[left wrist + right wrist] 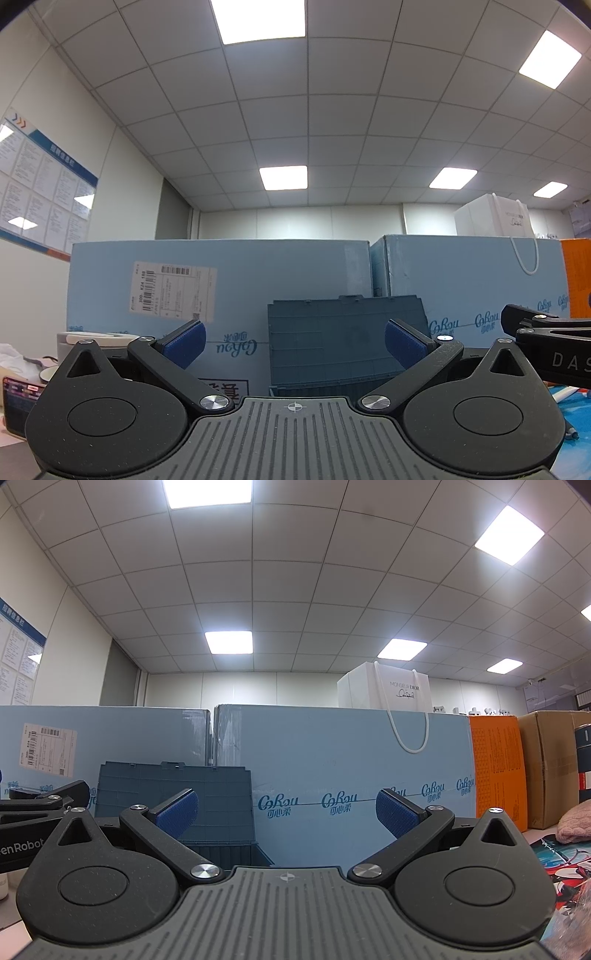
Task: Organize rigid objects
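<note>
A tiled drop ceiling (332, 129) with square flush light panels spans an office with plain white walls, and a blue-framed notice board (40, 184) hangs on the left wall. Along the back stand two pale blue cartons (351, 760) with smooth printed faces, a shipping label (171, 291) stuck on the left one, and a white paper bag (384, 686) with cord handles on top of the right one. An orange box (498, 771) and a brown carton (550, 768) follow to the right. In front of the blue cartons a dark blue-grey ribbed plastic bin (343, 343) has its lid raised upright; it lies straight ahead of the left gripper (294, 343) and left of centre for the right gripper (286, 812). Both grippers are spread wide and hold nothing, their blue textured pads (177, 810) well apart. The tabletop is mostly hidden; a printed mat (561, 856) and a pink knitted item (576, 827) show at right.
</note>
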